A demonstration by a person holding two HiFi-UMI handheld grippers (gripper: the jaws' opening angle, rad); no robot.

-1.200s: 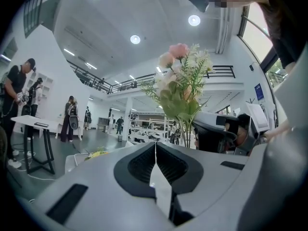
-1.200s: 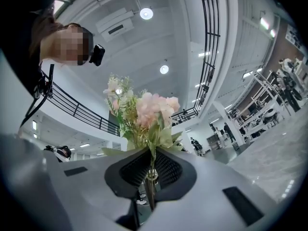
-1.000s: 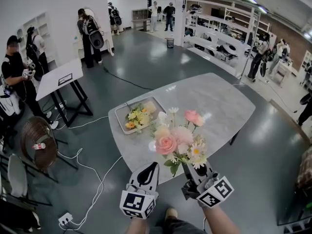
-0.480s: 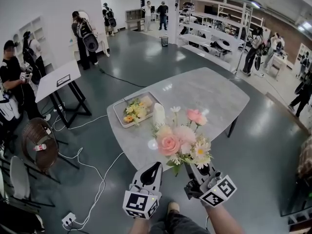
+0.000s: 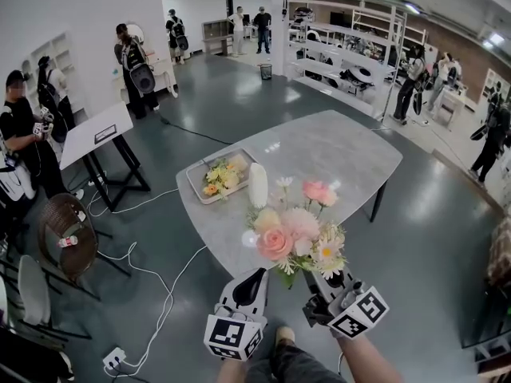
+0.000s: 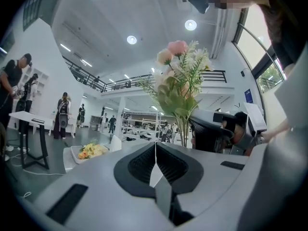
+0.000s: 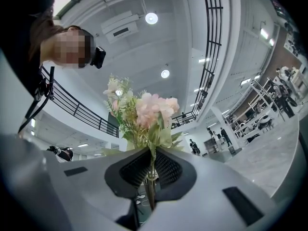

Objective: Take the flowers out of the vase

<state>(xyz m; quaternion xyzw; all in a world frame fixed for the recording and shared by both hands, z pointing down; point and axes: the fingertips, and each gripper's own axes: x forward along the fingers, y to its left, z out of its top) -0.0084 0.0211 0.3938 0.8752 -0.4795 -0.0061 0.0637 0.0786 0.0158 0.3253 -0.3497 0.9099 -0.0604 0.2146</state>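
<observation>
Steer toward the tray (image 5: 196, 191) of flowers on the desk (image 5: 335, 158). The left gripper (image 5: 254, 276) is closed and empty. The white vase (image 5: 258, 185) stands apart; the bouquet (image 5: 297, 231) is clear of it, stems clamped in the right gripper (image 5: 314, 278): probably best kept upright and laid down gently

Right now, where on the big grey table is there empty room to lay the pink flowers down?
The grey marbled table is bare across its whole right half, beyond the white vase. The left end is crowded: the grey tray of yellow flowers sits beside the vase.
</observation>
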